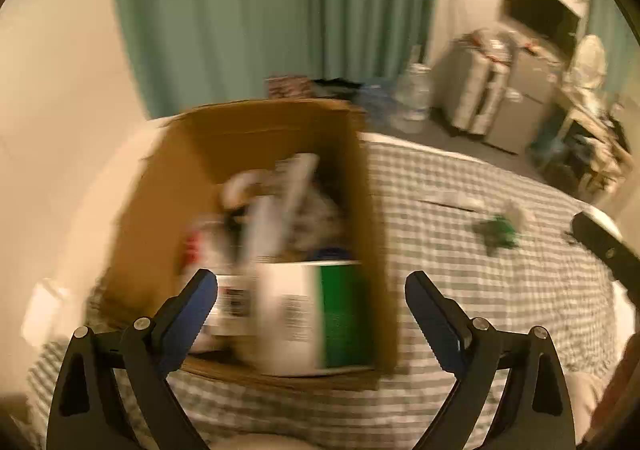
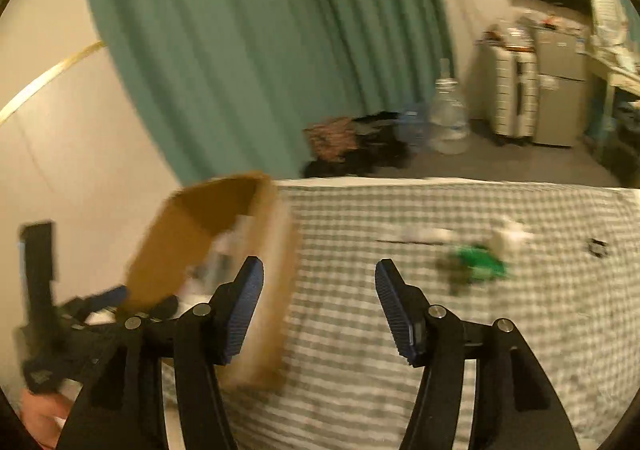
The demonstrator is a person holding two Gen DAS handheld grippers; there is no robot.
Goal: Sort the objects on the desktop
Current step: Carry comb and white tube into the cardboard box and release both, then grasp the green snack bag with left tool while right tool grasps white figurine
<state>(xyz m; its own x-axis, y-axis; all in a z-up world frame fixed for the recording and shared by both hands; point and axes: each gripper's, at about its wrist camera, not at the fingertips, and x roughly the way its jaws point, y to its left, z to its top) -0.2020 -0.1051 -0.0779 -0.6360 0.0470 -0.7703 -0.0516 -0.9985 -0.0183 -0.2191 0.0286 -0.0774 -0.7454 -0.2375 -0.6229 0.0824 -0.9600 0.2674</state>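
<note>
Your left gripper hangs spread and empty over the cardboard box, the collecting place; your right gripper, parted, faces the green item.

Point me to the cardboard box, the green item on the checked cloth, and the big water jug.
cardboard box [image 1: 188, 186], left wrist view, inner left wall
green item [image 2: 482, 268], right wrist view, its middle
water jug [image 2: 448, 118], right wrist view, its body

Left tool, black arms, ribbed blue pads, seemingly silver rivets

One cardboard box, one green object, two water jugs.
</note>
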